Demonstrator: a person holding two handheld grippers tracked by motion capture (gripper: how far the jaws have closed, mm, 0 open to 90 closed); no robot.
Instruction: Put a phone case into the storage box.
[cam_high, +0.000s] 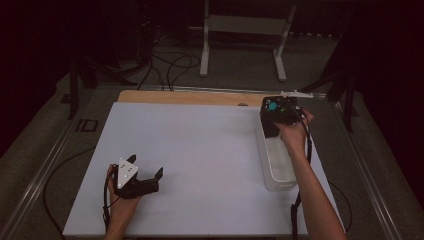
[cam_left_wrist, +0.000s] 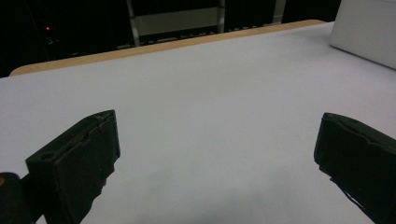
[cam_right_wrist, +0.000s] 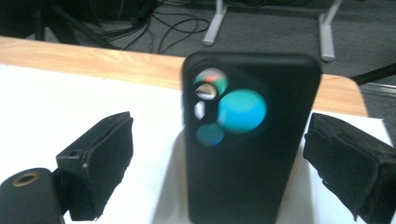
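Phone (cam_right_wrist: 250, 140) stands upright between right gripper's (cam_right_wrist: 219, 172) spread jaws, untouched, over the bin (cam_high: 275, 165). Left gripper (cam_high: 145, 172) rests spread on the table (cam_high: 200, 150).

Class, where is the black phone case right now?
In the right gripper view the black phone case stands upright between the right gripper's open jaws; the high view puts it at the far end of the clear tray.

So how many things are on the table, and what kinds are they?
Black phone case: 1
Clear plastic bin: 1
Grippers: 2, the left gripper and the right gripper
Total: 4
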